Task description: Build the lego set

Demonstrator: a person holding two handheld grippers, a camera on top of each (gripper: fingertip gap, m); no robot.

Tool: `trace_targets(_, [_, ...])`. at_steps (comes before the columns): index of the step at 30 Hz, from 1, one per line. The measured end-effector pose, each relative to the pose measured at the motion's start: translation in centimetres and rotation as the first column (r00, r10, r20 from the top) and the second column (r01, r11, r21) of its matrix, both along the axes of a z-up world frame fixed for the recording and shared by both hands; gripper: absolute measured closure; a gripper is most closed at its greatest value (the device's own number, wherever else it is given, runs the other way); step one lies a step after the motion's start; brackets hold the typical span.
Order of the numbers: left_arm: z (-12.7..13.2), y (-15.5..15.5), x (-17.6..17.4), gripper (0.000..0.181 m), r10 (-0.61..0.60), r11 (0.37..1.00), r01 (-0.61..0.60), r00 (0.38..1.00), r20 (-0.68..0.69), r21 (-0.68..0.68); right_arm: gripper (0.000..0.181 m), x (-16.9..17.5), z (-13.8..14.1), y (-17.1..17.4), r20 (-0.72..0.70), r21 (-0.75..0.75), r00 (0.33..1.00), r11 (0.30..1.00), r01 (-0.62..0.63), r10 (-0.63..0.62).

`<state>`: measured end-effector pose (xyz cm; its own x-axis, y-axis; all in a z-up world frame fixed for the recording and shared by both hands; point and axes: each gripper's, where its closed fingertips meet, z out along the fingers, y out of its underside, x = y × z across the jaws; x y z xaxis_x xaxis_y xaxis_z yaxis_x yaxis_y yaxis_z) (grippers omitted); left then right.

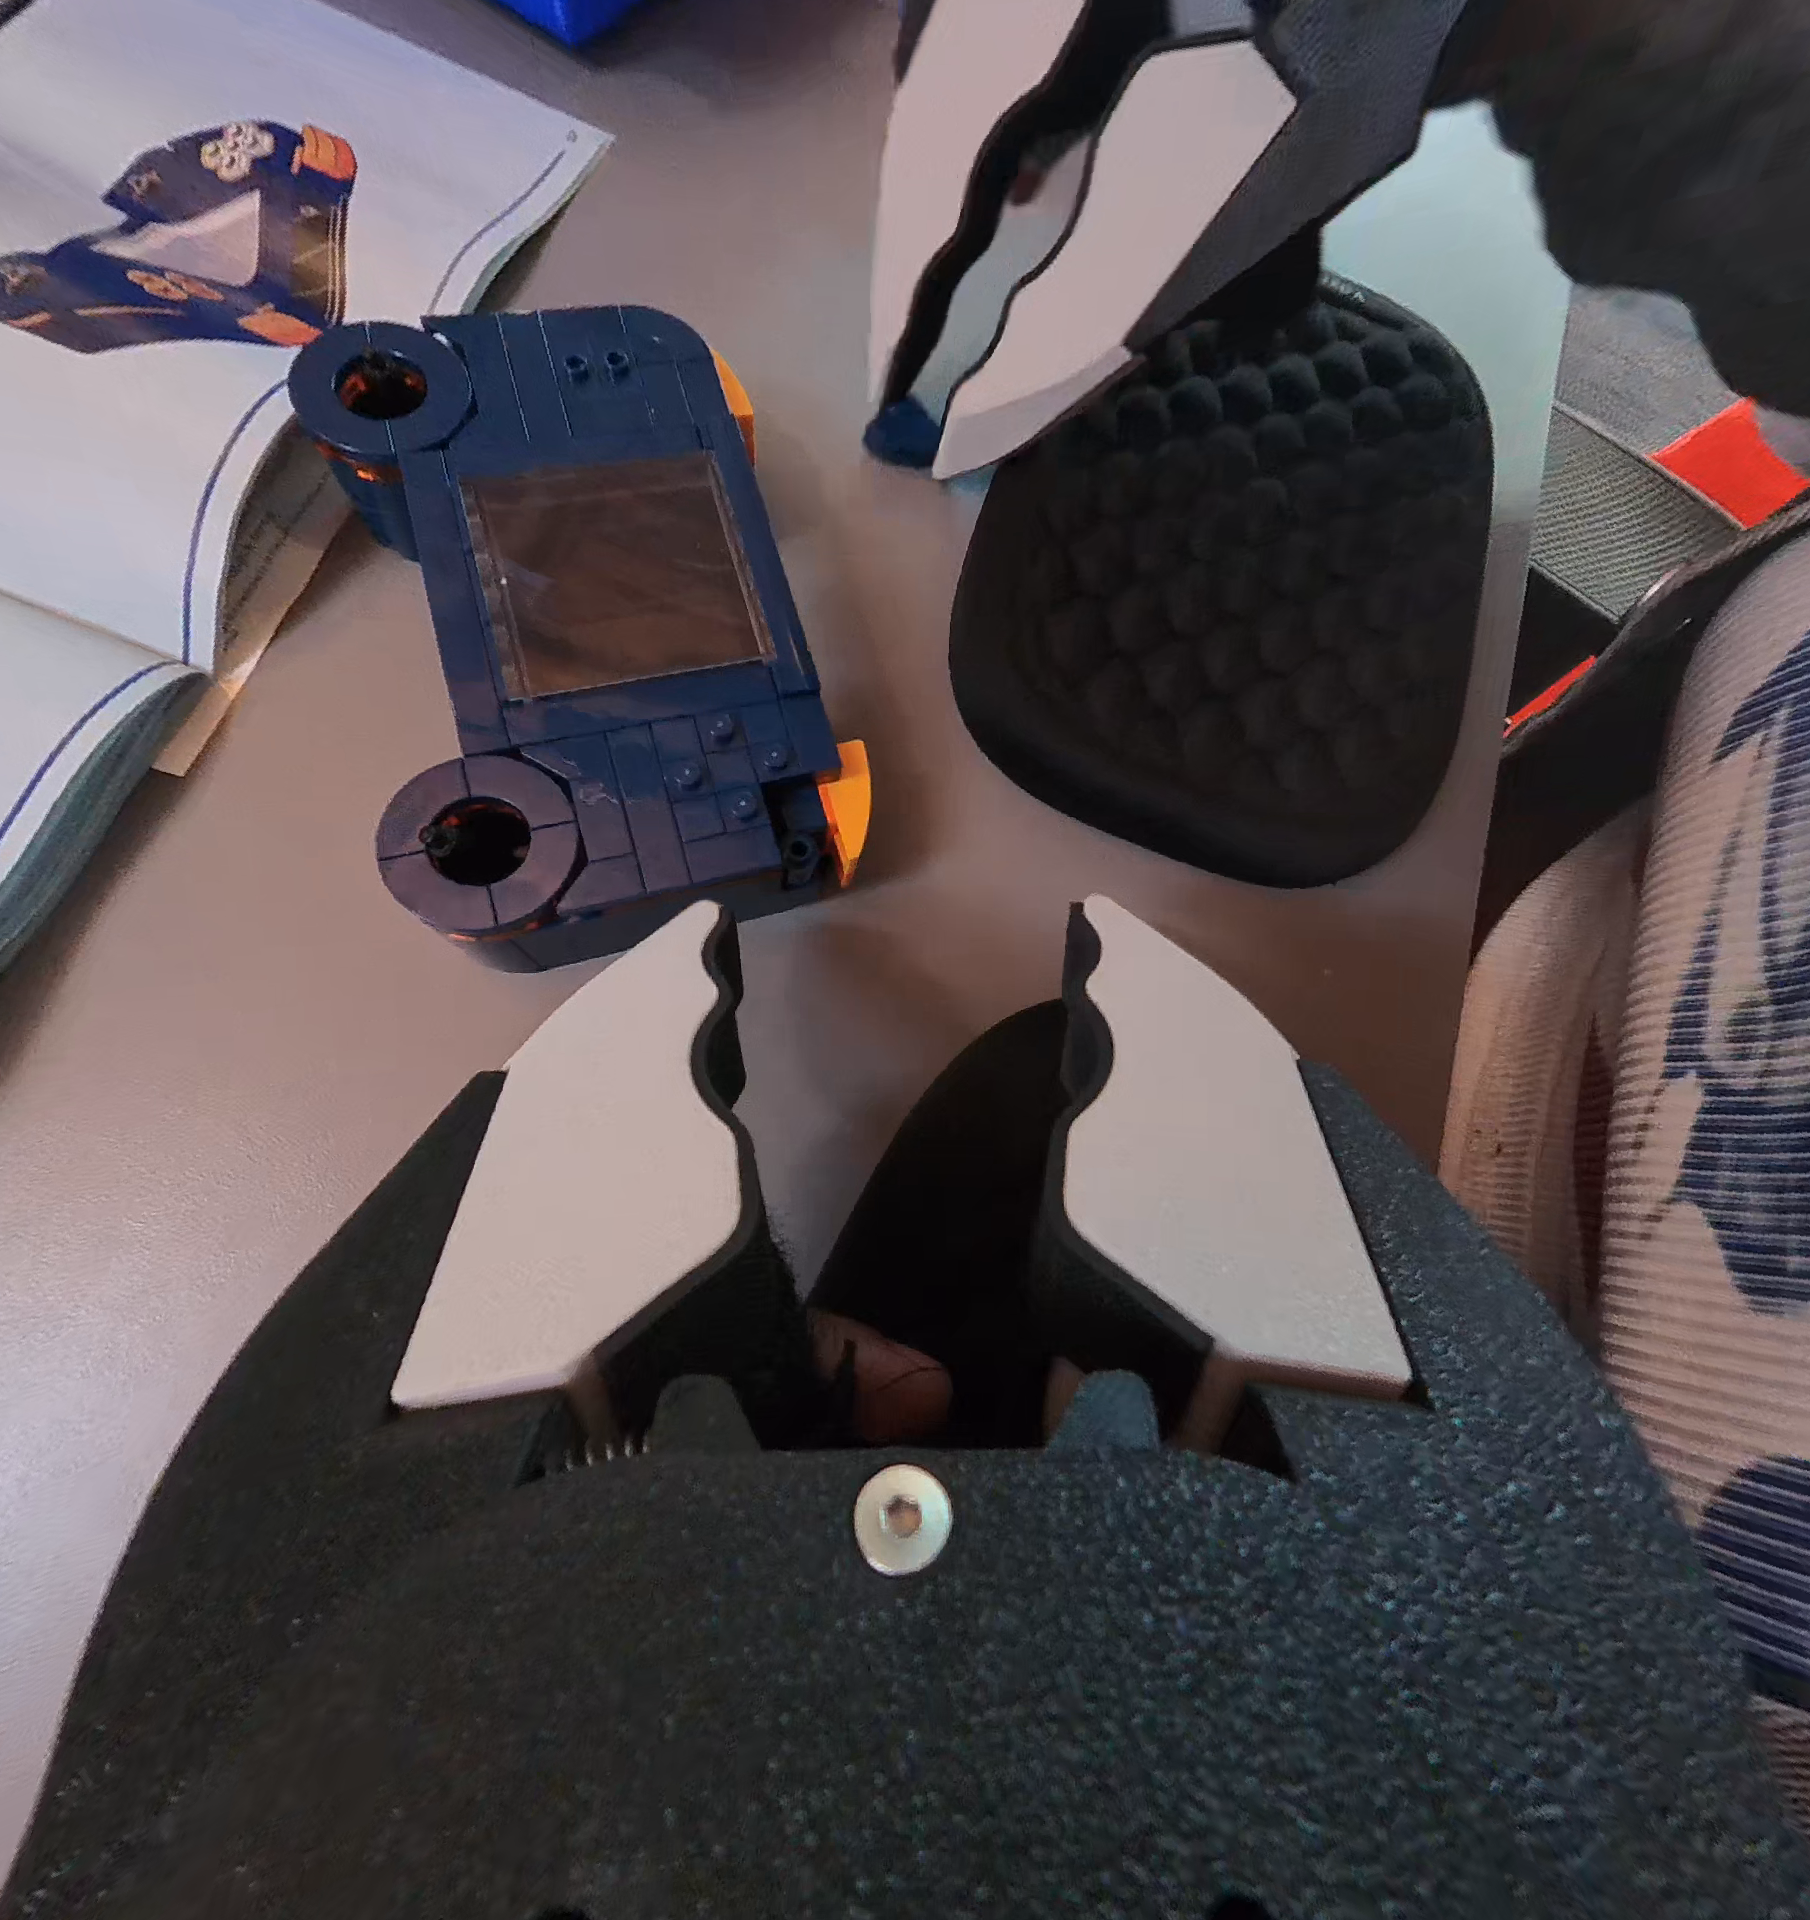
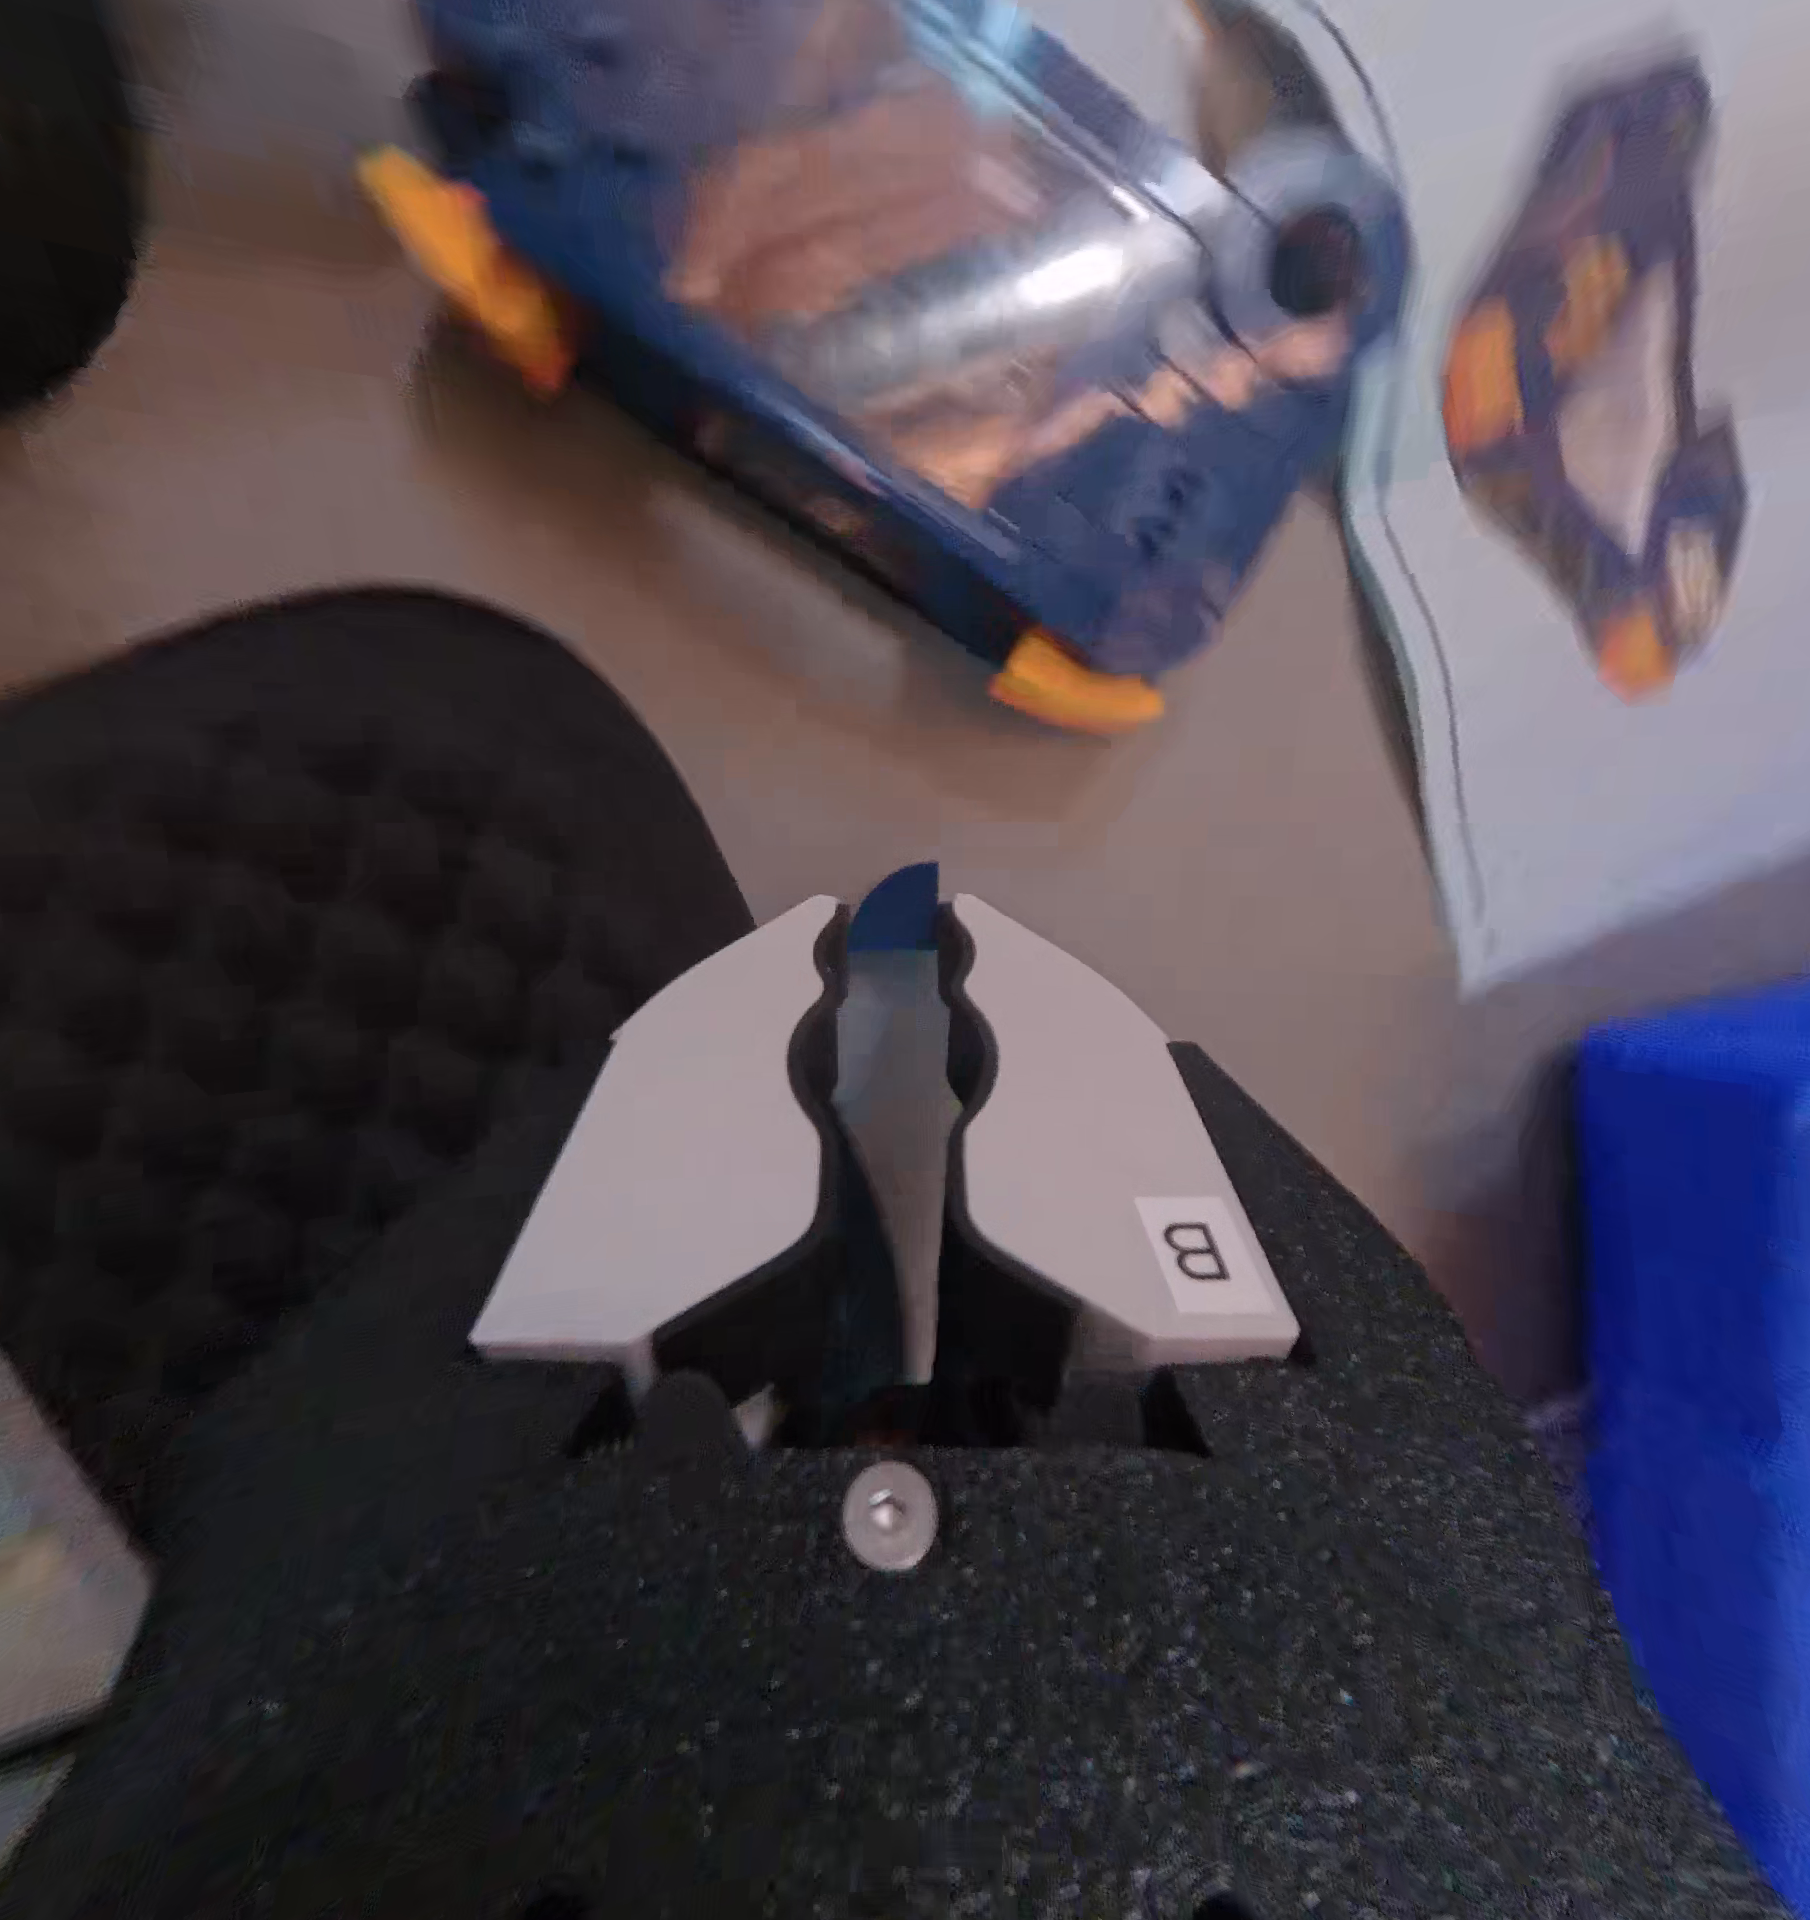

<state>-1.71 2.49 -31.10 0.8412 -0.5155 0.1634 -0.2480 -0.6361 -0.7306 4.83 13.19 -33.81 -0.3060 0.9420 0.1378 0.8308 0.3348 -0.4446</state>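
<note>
A dark blue lego model with a clear square panel, two round rings and orange side pieces lies flat on the table. It also shows, blurred, in the right wrist view. My left gripper is open and empty, just short of the model's near end. My right gripper is shut on a small blue curved lego piece. In the left wrist view the right gripper holds that piece low over the table, right of the model.
An open instruction booklet lies left of the model, and shows in the right wrist view. A black bumpy pad lies right of the model. A blue bin stands at right. A person's patterned sleeve is at the right edge. Some 12 cm of space lies between my two pairs of fingers.
</note>
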Motion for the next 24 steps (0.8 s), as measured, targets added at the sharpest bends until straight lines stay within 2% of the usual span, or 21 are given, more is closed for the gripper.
trace_targets(2, [0.2, 0.0, -0.1, 0.122, -0.006, 1.000, 0.006, 1.000, 0.005, 0.018, 0.166, -0.6, 0.0, -0.3, -0.035, 0.030, 0.960, 0.961, -0.276, 0.277])
trace_targets(3, [0.3, 0.0, -0.1, 0.121, -0.005, 1.000, 0.005, 1.000, 0.004, 0.023, 0.166, -0.8, 0.0, -0.3, -0.044, 0.028, 0.926, 0.927, -0.375, 0.375])
trace_targets(4, [0.3, 0.0, -0.2, 0.121, -0.004, 1.000, 0.004, 1.000, 0.001, 0.026, 0.163, -1.1, 0.1, -0.2, -0.049, 0.021, 0.899, 0.900, -0.436, 0.436])
trace_targets(6, [0.3, -0.2, -0.3, 0.121, 0.001, 1.000, -0.001, 1.000, -0.006, 0.031, 0.147, -1.5, 0.3, 0.4, -0.032, 0.000, 0.888, 0.888, -0.459, 0.459])
trace_targets(8, [0.3, -0.3, -0.6, 0.122, 0.015, 0.999, -0.015, 1.000, -0.007, 0.039, 0.139, -1.6, 0.9, 0.7, -0.028, -0.030, 0.918, 0.917, -0.397, 0.396])
trace_targets(11, [0.3, -0.3, -1.1, 0.122, 0.049, 0.997, -0.049, 0.999, 0.005, 0.055, 0.147, -1.1, 1.7, 0.6, -0.056, -0.110, 0.984, 0.979, -0.172, 0.167])
trace_targets(14, [0.6, 0.0, -1.4, 0.123, 0.067, 0.996, -0.069, 0.997, 0.033, 0.065, 0.158, -0.4, 1.4, -0.1, -0.069, -0.217, 0.992, 0.972, 0.086, -0.103])
trace_targets(16, [0.6, 0.1, -1.5, 0.123, 0.071, 0.996, -0.073, 0.997, 0.039, 0.060, 0.163, -0.1, 0.9, -0.2, -0.063, -0.244, 0.975, 0.950, 0.193, -0.214])
trace_targets(19, [0.4, 0.1, -1.3, 0.123, 0.060, 0.997, -0.062, 0.998, 0.030, 0.055, 0.161, 0.0, 0.0, -0.3, -0.060, -0.219, 0.960, 0.942, 0.255, -0.274])
trace_targets(24, [0.4, 0.1, -1.3, 0.123, 0.062, 0.996, -0.063, 0.998, 0.019, 0.066, 0.170, -0.9, -0.1, 0.1, -0.124, -0.161, 0.961, 0.961, 0.225, -0.246])
